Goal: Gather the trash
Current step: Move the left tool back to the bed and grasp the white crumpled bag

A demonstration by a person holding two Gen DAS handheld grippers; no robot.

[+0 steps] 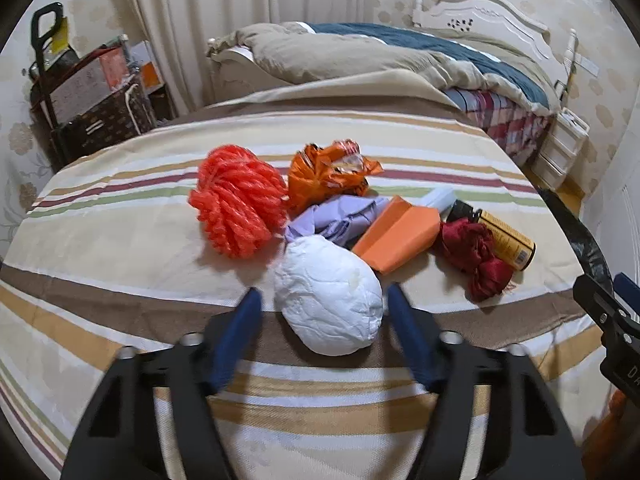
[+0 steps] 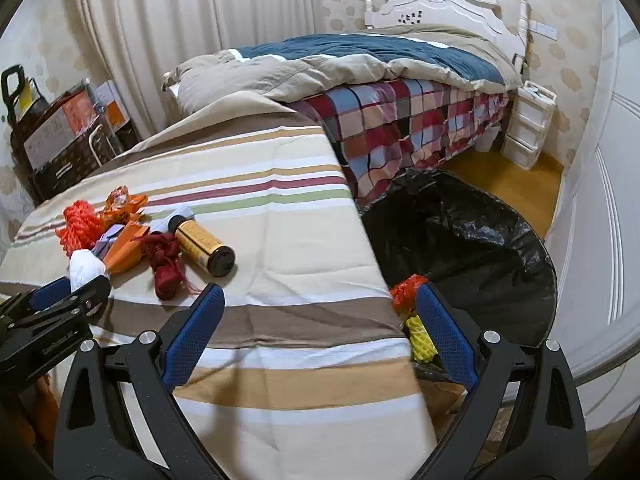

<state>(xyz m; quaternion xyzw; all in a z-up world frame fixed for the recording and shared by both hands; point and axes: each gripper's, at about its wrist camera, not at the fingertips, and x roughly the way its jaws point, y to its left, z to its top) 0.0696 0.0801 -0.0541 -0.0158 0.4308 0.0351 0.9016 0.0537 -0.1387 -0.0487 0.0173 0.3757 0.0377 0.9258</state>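
Observation:
A pile of trash lies on the striped cloth: a white crumpled wad, orange-red netting, an orange wrapper, lilac paper, an orange folded card, dark red fabric and a brown can. My left gripper is open, its blue fingers on either side of the white wad. My right gripper is open and empty, above the cloth's right edge. Beside it is a black trash bag with red and yellow netting inside.
A bed with a checked blanket and quilt stands behind. White drawers stand by the headboard. A cart with boxes stands at the far left by the curtain. A white door is at the right.

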